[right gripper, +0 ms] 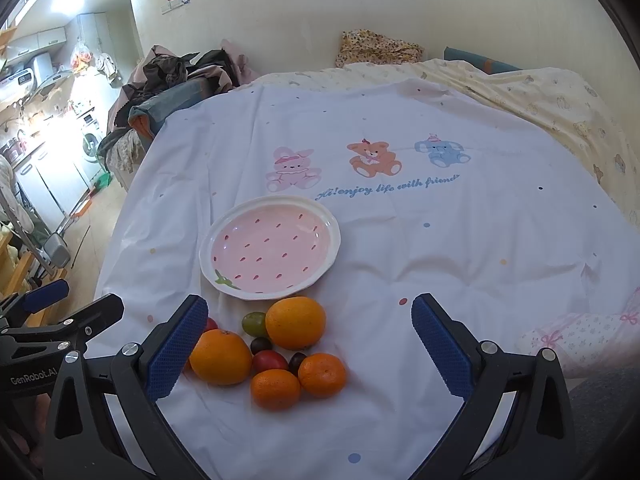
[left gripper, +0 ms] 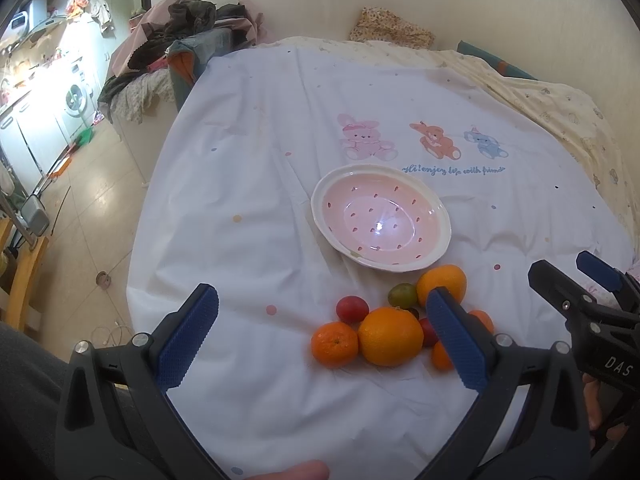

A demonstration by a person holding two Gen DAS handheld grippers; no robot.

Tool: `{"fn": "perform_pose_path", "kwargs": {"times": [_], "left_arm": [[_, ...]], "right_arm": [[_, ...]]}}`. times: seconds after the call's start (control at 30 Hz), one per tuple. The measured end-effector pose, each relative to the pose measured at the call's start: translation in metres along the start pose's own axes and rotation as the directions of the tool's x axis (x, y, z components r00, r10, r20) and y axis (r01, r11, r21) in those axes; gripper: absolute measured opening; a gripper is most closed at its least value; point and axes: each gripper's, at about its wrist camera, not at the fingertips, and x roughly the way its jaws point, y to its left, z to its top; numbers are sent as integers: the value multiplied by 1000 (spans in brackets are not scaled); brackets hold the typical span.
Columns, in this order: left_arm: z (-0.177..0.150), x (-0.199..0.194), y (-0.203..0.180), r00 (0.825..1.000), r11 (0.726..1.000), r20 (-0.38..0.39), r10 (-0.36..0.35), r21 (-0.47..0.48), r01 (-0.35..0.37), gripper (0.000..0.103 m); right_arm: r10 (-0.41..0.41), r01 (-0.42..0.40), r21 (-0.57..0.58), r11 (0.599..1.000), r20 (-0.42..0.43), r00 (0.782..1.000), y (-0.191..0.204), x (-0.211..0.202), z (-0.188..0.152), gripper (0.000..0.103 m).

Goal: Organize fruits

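Observation:
A pink strawberry-patterned plate (left gripper: 434, 220) (right gripper: 332, 236) lies empty on the white printed sheet. Just in front of it sits a cluster of fruit: two large oranges (left gripper: 390, 336) (right gripper: 296, 322), smaller mandarins (left gripper: 334, 344) (right gripper: 322, 374), red tomatoes (left gripper: 352, 308) (right gripper: 269, 360), a green one (left gripper: 402, 294) (right gripper: 254, 323) and dark grapes (right gripper: 261, 345). My left gripper (left gripper: 322, 300) hovers open, the fruit pile near its right finger. My right gripper (right gripper: 310, 308) is open too, with the fruit between its fingers but farther off. Each gripper shows at the edge of the other's view.
The sheet (right gripper: 440, 240) covers a bed with a yellow quilt (right gripper: 560, 96) along the far and right side. A heap of clothes (left gripper: 188, 32) lies beyond the bed's left corner. Tiled floor and kitchen units (left gripper: 48, 120) are off to the left.

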Motion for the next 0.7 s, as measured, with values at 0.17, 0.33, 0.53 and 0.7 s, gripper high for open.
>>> {"fn": "perform_pose_path", "kwargs": {"times": [0.17, 0.33, 0.53, 0.7], "left_arm": [[0, 0, 0, 1000, 1000, 0, 0, 1, 0, 103], [1, 0, 1, 1000, 1000, 0, 0, 1, 0, 103], [0, 0, 1, 1000, 1000, 0, 0, 2, 0, 103], [0, 0, 1, 1000, 1000, 1, 0, 0, 0, 103]], "right_arm": [[1, -1, 0, 1000, 0, 1000, -1, 1, 0, 103], [2, -2, 1, 1000, 0, 1000, -1, 1, 0, 103], [1, -1, -1, 1000, 0, 1000, -1, 1, 0, 103], [2, -2, 0, 1000, 1, 1000, -1, 2, 0, 103]]}}
